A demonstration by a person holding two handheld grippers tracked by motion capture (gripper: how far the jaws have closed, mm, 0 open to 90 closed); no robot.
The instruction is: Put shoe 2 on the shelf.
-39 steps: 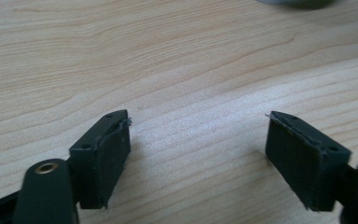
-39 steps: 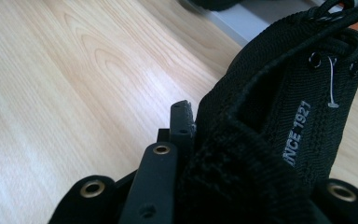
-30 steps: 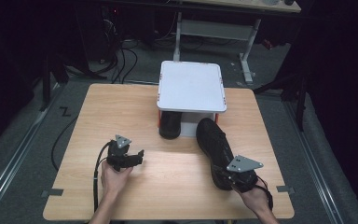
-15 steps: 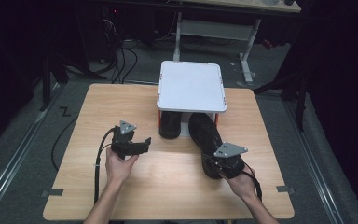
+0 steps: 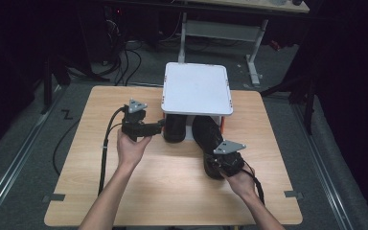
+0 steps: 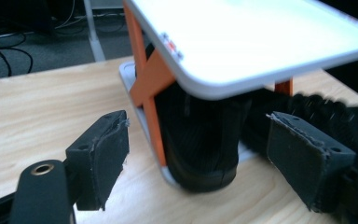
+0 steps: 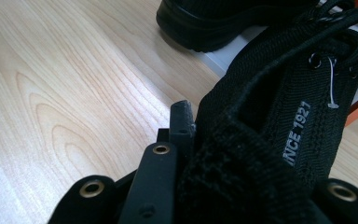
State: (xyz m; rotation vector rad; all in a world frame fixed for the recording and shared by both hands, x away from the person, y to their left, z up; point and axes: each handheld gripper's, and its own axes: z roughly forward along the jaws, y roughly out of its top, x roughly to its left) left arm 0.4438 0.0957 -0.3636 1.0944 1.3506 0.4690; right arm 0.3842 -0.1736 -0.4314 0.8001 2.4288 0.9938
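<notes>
Item: black shoe [image 5: 210, 140], heel pinched in your right gripper [image 5: 225, 165] fingers, long axis running from that hand toward the rack [image 5: 196, 88], toe at its lower shelf beside the stowed shoe [image 5: 174, 129]. Your left gripper [image 5: 159, 127]: fingers wide, empty, facing that stowed shoe's heel.

Both shoes' [image 5: 210, 139] toes hidden — under white shelf [image 5: 197, 88].

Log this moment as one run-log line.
left gripper: open, at shoe under rack | right gripper: shut on second shoe, toe entering white rack | table
</notes>
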